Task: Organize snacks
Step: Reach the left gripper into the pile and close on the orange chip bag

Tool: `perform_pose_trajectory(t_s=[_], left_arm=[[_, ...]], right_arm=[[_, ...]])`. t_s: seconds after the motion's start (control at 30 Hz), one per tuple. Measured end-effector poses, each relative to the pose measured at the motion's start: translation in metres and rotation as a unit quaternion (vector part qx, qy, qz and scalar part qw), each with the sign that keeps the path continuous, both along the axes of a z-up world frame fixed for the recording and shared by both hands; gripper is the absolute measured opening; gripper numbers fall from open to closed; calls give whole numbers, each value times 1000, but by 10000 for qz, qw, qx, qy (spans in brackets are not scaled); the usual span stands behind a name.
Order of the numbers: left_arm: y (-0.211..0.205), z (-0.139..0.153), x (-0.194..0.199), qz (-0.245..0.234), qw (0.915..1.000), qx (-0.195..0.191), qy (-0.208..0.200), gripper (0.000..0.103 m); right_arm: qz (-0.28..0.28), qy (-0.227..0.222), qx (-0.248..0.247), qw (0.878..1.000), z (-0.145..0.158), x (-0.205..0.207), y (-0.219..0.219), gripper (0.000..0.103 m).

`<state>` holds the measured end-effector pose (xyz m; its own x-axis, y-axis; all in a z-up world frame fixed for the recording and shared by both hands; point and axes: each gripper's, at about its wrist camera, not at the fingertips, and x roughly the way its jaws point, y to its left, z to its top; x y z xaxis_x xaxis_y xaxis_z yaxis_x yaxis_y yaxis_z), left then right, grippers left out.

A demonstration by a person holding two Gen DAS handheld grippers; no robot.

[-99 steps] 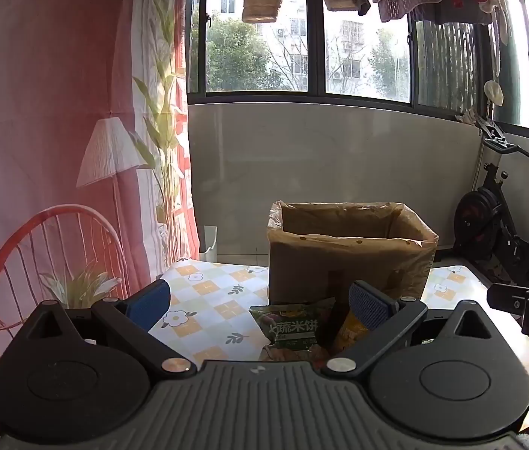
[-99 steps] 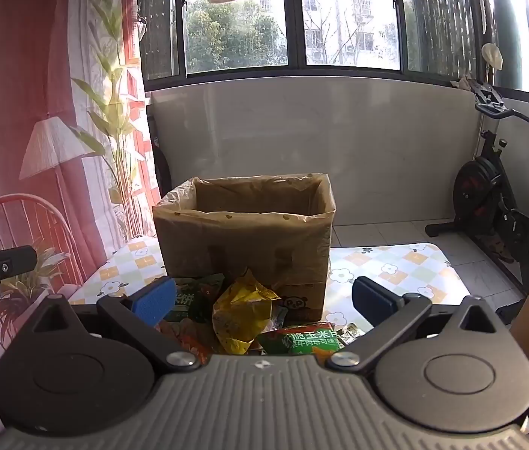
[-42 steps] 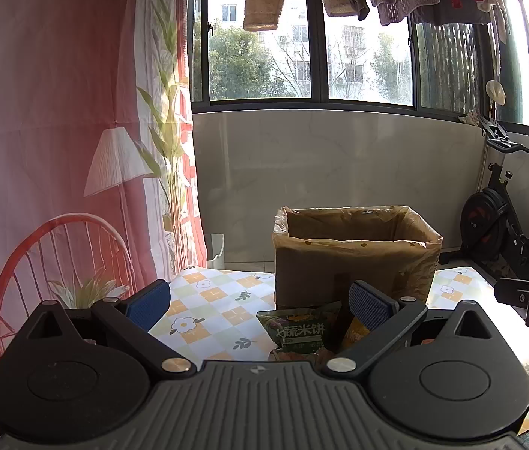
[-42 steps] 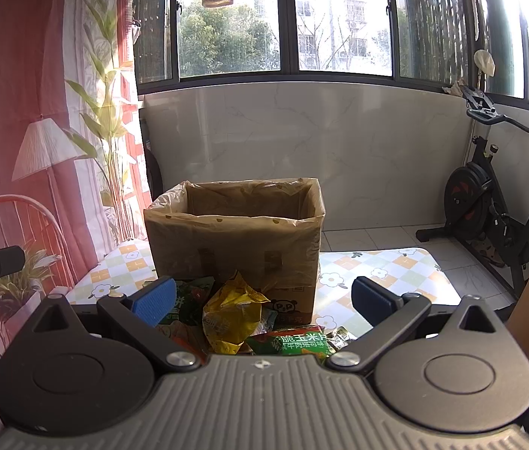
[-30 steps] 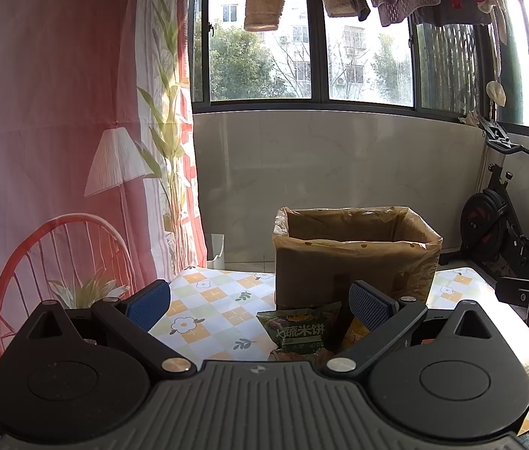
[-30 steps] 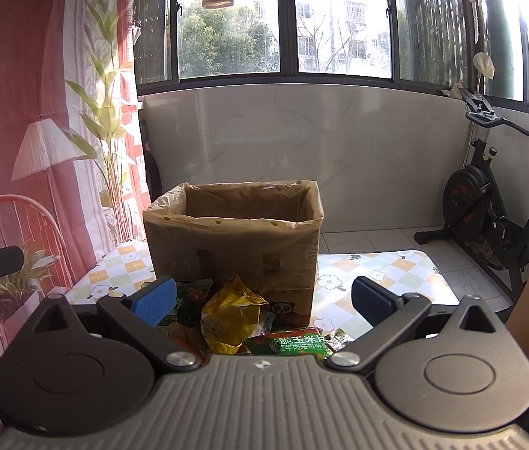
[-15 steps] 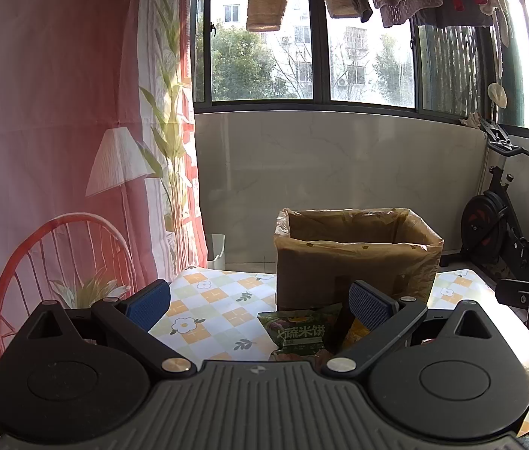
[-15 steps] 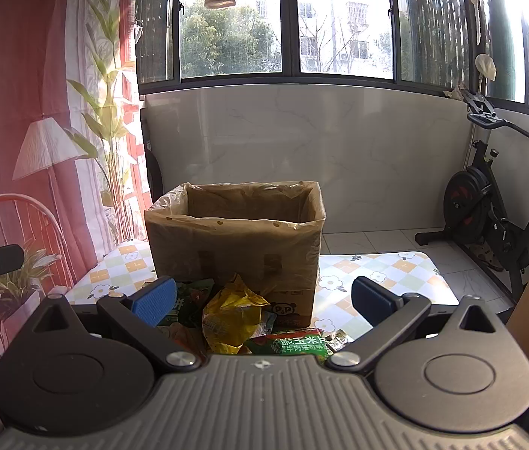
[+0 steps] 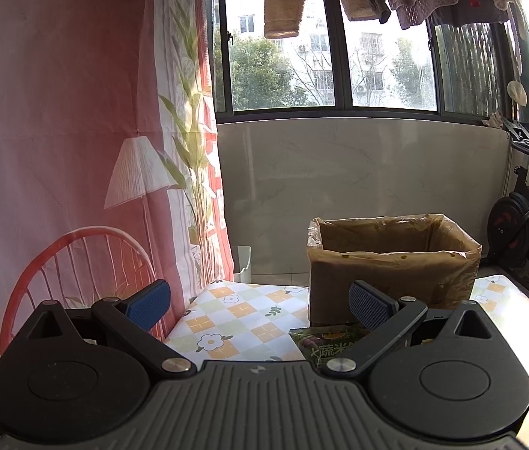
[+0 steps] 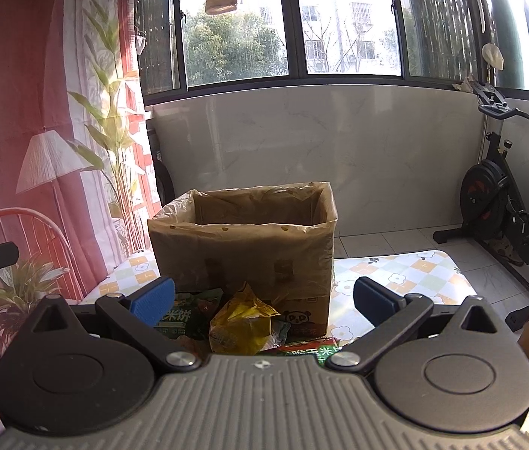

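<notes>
Snacks lie piled against the near wall of the cardboard box (image 10: pixel 242 255): green packet (image 10: pixel 184 317) at 9 o'clock, yellow bag (image 10: pixel 240 326) centre. Left gripper (image 9: pixel 260 302) and right gripper (image 10: pixel 264 302) both gape wide, empty.

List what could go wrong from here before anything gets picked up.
The snack bags lie overlapped against the box, so the right tongs closing on the yellow bag could drag the green bag along. The box's loose plastic liner could snag a dropped bag.
</notes>
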<state>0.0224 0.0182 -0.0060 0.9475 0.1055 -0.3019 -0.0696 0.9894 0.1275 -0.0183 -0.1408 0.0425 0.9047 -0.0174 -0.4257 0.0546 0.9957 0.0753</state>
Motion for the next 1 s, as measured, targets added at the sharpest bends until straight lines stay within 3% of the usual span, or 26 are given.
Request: perform_pose_trajectory(t_s=[0.17, 0.3, 0.47, 0.73, 1.0], left_arm=[[10, -14, 20, 77, 9998, -187, 58, 98], [10, -33, 34, -23, 9993, -358, 145, 96], [3, -59, 55, -261, 9975, -424, 493, 91], [-12, -110, 79, -751, 9873, -932, 1045, 89], [-37, -157, 91, -1011, 9806, -720, 1518, 85]], right_arm=[[-95, -183, -299, 9993, -16, 21, -4, 103], [-87, 7, -338, 9994, -39, 37, -10, 103], [98, 382, -239, 9989, -67, 56, -19, 102], [83, 352, -657, 9972, -89, 72, -19, 100], [117, 662, -570, 9961, -132, 81, -23, 97]])
